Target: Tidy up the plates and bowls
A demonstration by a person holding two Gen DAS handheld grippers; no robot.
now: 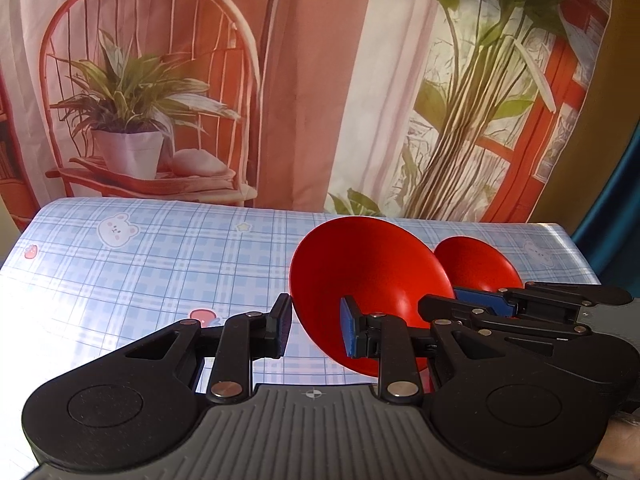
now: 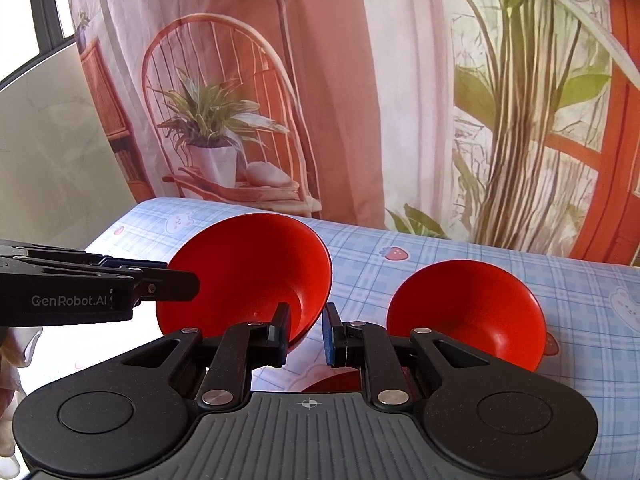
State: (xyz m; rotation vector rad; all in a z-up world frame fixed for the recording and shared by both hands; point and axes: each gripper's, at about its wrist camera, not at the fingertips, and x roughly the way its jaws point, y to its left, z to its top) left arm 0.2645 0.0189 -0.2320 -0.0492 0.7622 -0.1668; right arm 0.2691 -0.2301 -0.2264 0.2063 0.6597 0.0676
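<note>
Bowls dominate the left wrist view: a large red bowl (image 1: 368, 288) sits tilted on the checked worktop (image 1: 140, 264), with a smaller red bowl (image 1: 478, 264) just behind and to its right. The left tongs (image 1: 314, 326) stand open, one pad outside the large bowl's near rim and the blue pad over its inside, so the rim lies between the jaws without either pad clearly pressing on it. The right tongs (image 1: 480, 304) reach in from the right, low beside both bowls; from this side I cannot tell how wide they are.

From the right wrist view, the large red bowl (image 2: 248, 276) is to the left and the smaller red bowl (image 2: 470, 312) to the right, apart from each other on the worktop (image 2: 400, 264). The right tongs (image 2: 306, 334) are open, with the large bowl's right rim just ahead of the gap and nothing gripped. The left tongs (image 2: 176, 280) come in from the left at that bowl's far rim. A further red edge shows low under the gripper body, too hidden to identify.

The likely risk is the large bowl skidding or tipping on the glossy cloth if one pair closes on the thin, sloped rim while the other nudges it. The two tools could also collide around the same bowl.
</note>
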